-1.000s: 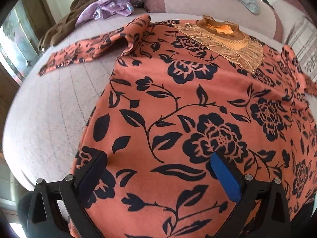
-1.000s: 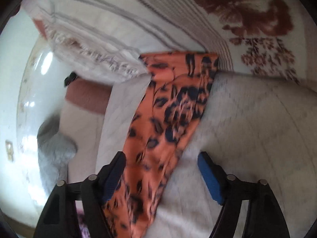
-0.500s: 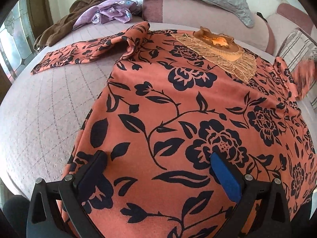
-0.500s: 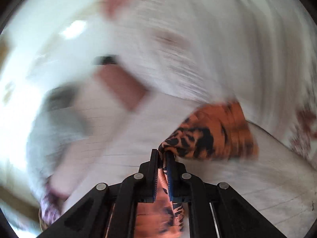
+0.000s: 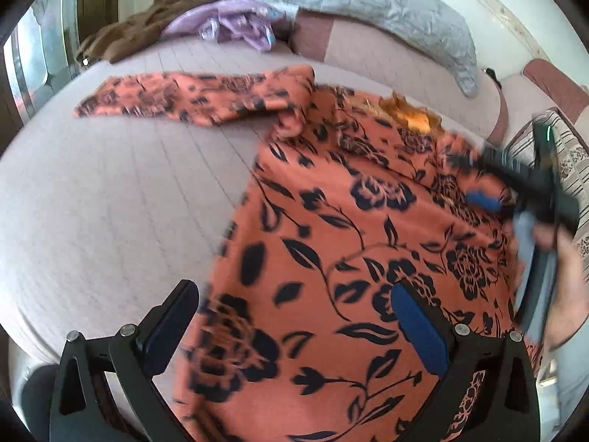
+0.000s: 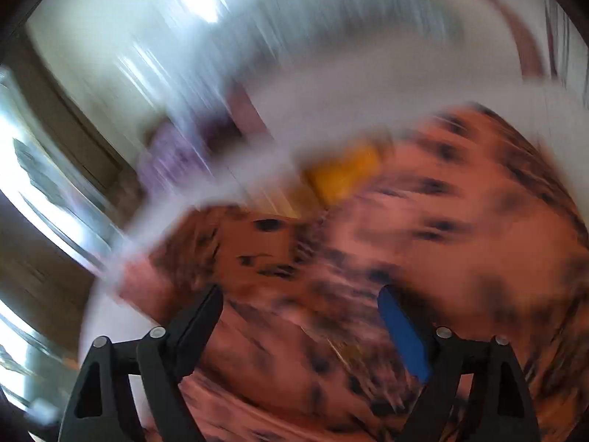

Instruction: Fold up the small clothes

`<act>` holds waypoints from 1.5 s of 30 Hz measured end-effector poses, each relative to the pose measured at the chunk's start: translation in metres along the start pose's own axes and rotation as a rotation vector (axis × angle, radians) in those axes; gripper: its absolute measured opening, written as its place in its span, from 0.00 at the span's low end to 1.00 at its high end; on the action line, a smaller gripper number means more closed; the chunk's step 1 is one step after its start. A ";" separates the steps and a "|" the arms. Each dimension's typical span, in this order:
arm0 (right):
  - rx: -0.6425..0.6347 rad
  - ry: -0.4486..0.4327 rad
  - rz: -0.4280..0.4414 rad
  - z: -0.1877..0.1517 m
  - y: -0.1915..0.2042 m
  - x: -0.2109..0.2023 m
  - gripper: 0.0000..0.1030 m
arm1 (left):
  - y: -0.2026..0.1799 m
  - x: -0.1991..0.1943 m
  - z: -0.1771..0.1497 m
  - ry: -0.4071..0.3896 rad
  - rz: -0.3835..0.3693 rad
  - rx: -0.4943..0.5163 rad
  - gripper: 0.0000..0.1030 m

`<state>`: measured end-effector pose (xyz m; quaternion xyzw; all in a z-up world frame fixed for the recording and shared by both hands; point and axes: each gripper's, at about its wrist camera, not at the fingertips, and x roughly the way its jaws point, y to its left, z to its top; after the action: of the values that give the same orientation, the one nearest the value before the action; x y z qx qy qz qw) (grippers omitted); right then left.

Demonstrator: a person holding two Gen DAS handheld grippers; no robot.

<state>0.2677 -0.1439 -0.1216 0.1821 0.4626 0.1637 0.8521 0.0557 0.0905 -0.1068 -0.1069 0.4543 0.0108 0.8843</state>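
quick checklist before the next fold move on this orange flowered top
1. Left gripper open over the top, nothing pinched: ok.
2. Right gripper open, fabric released: ok.
3. Right sleeve folded in over the body: cannot tell, that side is blurred behind the right gripper.
4. Left sleeve folded in: not ok, it lies stretched out on the bed.
5. Body of the top lying flat: ok in the left view, only small ripples.
6. Right camera view sharp enough to aim by: not ok, heavy motion blur.
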 end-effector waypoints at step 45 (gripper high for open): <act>0.348 -0.175 0.022 0.032 -0.216 -0.073 0.86 | -0.046 0.149 0.115 0.109 -0.016 0.012 0.08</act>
<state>0.2808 -0.3715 -0.1514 0.3454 0.4059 0.0740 0.8429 0.2406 0.0571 -0.1541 -0.1055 0.5011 -0.0049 0.8589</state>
